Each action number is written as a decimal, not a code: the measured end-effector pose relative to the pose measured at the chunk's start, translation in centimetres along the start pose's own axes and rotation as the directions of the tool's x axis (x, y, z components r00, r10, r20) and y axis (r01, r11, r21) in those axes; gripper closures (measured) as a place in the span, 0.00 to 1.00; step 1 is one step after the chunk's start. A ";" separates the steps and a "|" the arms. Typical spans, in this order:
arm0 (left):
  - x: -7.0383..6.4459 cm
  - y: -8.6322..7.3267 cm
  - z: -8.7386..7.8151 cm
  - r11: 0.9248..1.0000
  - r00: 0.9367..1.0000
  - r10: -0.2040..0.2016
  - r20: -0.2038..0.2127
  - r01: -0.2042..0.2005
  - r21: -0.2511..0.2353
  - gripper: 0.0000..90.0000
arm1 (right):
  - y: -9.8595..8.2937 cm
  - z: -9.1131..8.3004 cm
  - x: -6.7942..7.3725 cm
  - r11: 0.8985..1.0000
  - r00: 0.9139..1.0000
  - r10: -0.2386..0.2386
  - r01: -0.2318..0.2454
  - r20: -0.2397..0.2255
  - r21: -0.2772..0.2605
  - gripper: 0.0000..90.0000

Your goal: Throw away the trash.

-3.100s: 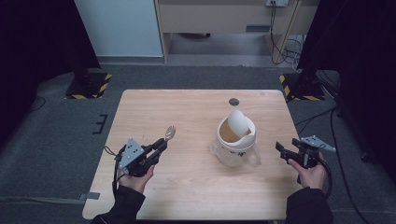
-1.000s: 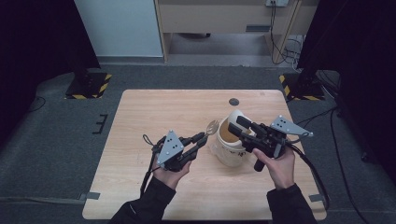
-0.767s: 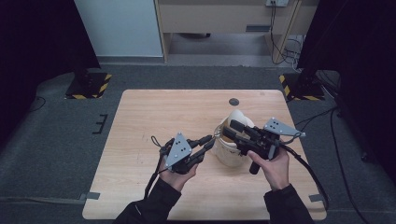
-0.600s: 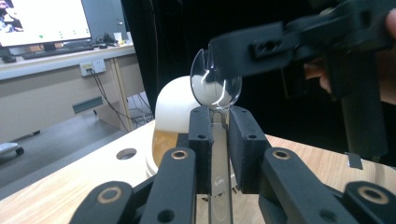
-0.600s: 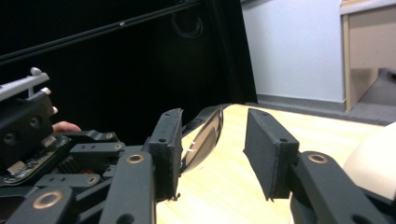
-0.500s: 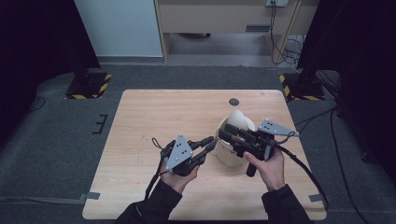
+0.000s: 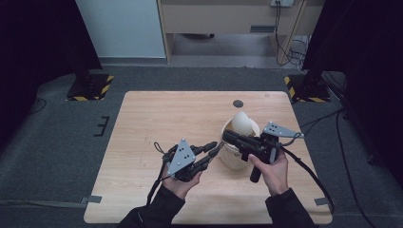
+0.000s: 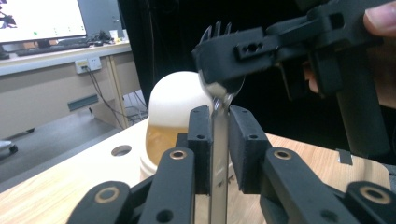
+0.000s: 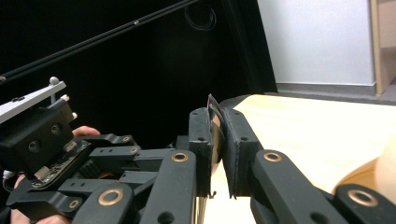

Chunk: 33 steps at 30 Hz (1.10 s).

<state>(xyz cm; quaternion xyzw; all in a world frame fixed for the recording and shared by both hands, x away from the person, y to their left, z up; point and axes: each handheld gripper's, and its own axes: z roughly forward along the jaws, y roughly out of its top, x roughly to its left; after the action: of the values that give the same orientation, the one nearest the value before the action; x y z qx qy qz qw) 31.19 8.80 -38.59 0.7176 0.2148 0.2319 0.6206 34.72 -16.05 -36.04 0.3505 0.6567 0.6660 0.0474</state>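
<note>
A metal fork (image 8: pixel 218 154) stands upright in my left gripper (image 8: pixel 218 116), which is shut on its handle. Its tines (image 8: pixel 215 29) poke out above the jaws of my right gripper (image 8: pixel 243 51), which clamp the fork's head. In the right gripper view, my right gripper (image 9: pixel 215 119) is shut on a thin metal edge of the fork (image 9: pixel 211 105). From above, the left gripper (image 7: pixel 216 148) and right gripper (image 7: pixel 226 137) meet tip to tip just left of a white cup (image 7: pixel 234 159).
The white cup (image 8: pixel 161 140) holds brownish liquid, and a rounded white lid (image 7: pixel 242 122) leans in it. A small round hole (image 7: pixel 238 103) sits in the wooden table (image 7: pixel 152 118) at the back. Cables trail from both grippers.
Both grippers have come in from the table's sides and met beside the cup. The right gripper has slid left and shut on the head of the fork held by the left.
</note>
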 end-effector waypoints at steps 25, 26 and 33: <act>9.0 -11.3 -9.2 0.880 0.936 -0.204 -0.286 0.304 0.366 0.44 | 1.4 -1.3 -2.0 0.966 0.947 -0.210 0.240 0.241 -0.101 0.92; 9.1 -11.7 -9.0 0.868 0.934 -0.215 -0.286 0.317 0.382 0.42 | 1.2 -1.1 -2.1 0.958 0.932 -0.243 0.275 0.267 -0.088 0.92; 9.4 -12.5 -8.6 0.845 0.934 -0.192 -0.303 0.314 0.433 0.34 | 0.7 -0.4 -2.6 0.946 0.909 -0.290 0.319 0.298 -0.053 0.92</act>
<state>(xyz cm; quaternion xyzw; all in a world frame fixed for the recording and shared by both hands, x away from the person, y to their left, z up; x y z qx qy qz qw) 33.33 22.97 -49.34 0.7779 0.4340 0.1753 0.4193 36.70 -17.82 -36.42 0.3335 0.6552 0.6249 0.2629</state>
